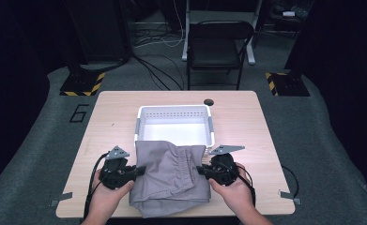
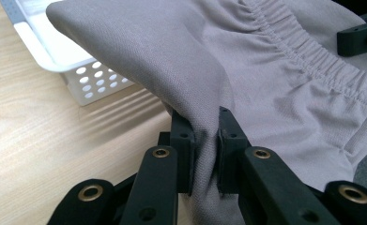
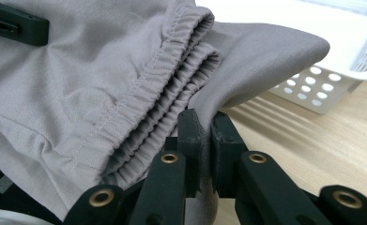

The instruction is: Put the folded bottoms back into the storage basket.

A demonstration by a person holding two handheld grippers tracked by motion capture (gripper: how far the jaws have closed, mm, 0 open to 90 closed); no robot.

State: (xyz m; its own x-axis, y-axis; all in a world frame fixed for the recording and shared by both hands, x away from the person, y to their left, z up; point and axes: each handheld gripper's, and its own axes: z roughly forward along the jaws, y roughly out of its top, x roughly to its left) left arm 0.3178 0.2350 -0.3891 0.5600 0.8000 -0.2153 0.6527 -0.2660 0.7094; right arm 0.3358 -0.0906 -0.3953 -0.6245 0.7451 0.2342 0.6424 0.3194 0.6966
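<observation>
You've got the folded grey shorts (image 1: 172, 176) pinched at each side, left gripper (image 1: 141, 169) and right gripper (image 1: 201, 170) clamped on cloth at the table's near edge, so next carry them level into the white basket (image 1: 139, 123).

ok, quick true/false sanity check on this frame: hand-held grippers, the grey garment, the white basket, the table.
1. Both hand-held grippers are shut on the grey garment. True: the left hand-held gripper and the right hand-held gripper each pinch a side edge.
2. The garment lies fully inside the white basket. False: it is mostly on the table, with its far edge over the basket's near rim.
3. The garment has an elastic waistband. True.
4. The basket is packed with clothes. False: its visible interior is bare.
5. A folding chair stands beyond the table. True.
</observation>
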